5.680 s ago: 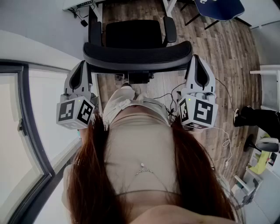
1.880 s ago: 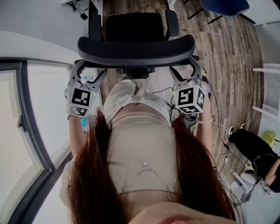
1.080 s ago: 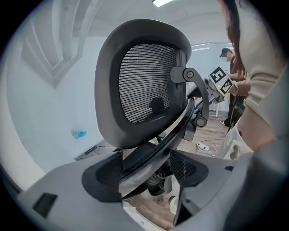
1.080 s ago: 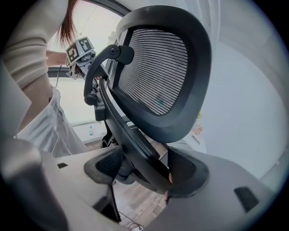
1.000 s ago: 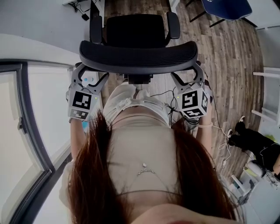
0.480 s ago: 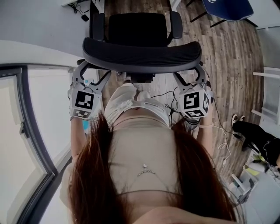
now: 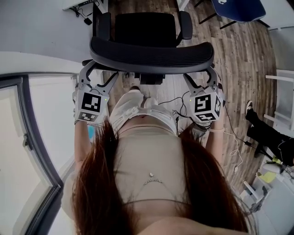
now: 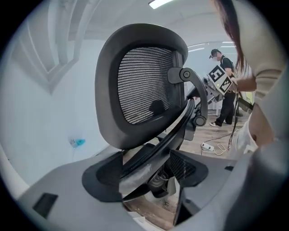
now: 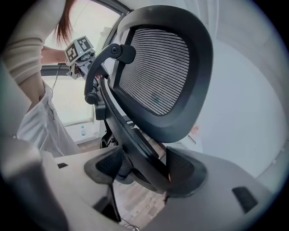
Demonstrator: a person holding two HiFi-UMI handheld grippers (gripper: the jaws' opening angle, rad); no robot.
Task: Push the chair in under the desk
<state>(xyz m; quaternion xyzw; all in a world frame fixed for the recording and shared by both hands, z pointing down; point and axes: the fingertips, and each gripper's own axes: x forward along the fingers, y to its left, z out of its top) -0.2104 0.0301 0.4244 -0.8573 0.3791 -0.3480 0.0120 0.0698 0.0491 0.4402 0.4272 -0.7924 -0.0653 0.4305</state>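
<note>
Black mesh chair (image 7: 151,54) is stood on wood floor (image 7: 232,55), seat pointed far, backrest nearest the person. Left gripper (image 7: 101,72) & right gripper (image 7: 199,74) are set at the backrest's lower corners, jaws spread wide, each straddling a frame strut w/o clamping, prob. so the push is shared evenly & kept straight. Of the desk, only what may be its white edge (image 7: 78,3) is seen, far left.

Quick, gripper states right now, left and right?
Left gripper: open, astride the chair frame.
Right gripper: open, astride the same frame.
</note>
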